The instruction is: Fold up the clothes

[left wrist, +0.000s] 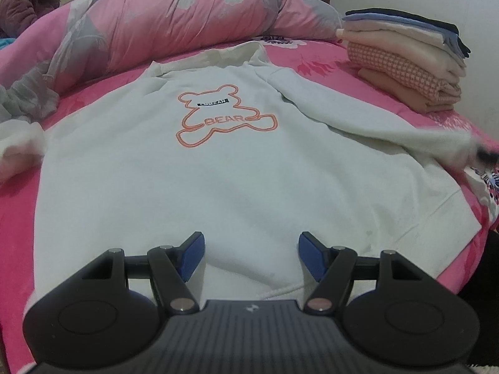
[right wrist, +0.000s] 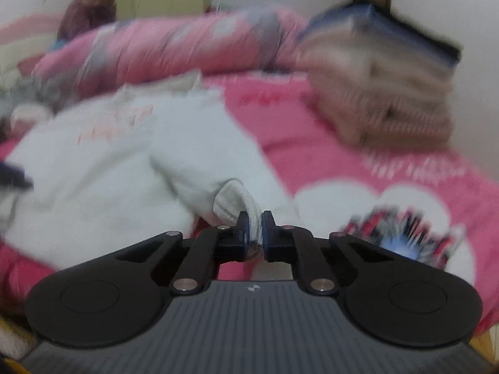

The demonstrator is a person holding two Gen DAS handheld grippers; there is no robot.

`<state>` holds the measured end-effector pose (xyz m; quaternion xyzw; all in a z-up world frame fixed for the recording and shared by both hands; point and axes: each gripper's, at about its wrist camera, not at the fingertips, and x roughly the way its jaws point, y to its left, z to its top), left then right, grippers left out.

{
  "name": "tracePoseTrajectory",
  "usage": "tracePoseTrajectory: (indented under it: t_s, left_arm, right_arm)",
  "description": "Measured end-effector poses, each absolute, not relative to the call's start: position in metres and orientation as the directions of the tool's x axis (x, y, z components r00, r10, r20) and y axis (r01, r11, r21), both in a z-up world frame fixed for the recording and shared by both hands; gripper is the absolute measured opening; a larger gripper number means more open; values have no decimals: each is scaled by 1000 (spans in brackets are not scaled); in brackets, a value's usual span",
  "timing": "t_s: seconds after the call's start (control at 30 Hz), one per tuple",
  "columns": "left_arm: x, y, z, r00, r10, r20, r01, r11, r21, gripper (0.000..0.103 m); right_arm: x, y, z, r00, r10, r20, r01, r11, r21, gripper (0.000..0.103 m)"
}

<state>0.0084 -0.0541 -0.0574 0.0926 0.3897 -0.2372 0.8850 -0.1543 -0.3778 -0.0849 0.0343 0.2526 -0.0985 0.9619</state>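
White hoodie lies face up and flat on the pink bed, its bear print showing and its hem nearest the left gripper. The step in hand looks like the first sleeve fold: the right gripper pinches the cuff of the sleeve between nearly closed jaws, and heavy blur in its view suggests it is in motion. Next, I judge, the cuff should be carried across the chest and laid flat over the print without dragging the body out of shape. The left gripper hovers low over the hem, level and pointing up the garment, jaws wide apart and holding nothing. A stack of folded clothes sits on the far right of the bed, well apart from the hoodie; a rolled quilt lies behind.
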Motion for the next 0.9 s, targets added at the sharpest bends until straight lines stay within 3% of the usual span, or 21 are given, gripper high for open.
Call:
tracePoseTrajectory:
  t_s: [0.2, 0.33, 0.53, 0.7, 0.8, 0.87, 0.9]
  left_arm:
    - [9, -49, -71, 572, -354, -740, 471, 880, -57, 69]
    - [5, -48, -77, 595, -368, -714, 472, 879, -60, 73]
    - [10, -38, -82, 589, -441, -677, 490, 861, -134, 76]
    - [12, -28, -85, 571, -497, -653, 515, 837, -186, 77]
    - [11, -27, -86, 569, -509, -646, 529, 828, -186, 78]
    - [11, -26, -87, 567, -519, -639, 535, 822, -193, 79]
    - [11, -25, -87, 566, -524, -637, 536, 821, -198, 80]
  right_arm:
    - [-125, -396, -21, 927, -115, -356, 169, 978, 124, 6]
    - [-75, -403, 13, 944, -27, -328, 95, 976, 194, 6]
    - [47, -411, 45, 911, 5, -411, 84, 977, 197, 6]
    - [138, -427, 73, 891, -109, -440, 196, 968, 157, 6]
    - [184, -437, 86, 873, -183, -452, 272, 952, 140, 15]
    - [214, -444, 94, 858, -232, -459, 322, 938, 128, 49]
    - [229, -447, 99, 849, -256, -462, 347, 930, 122, 54]
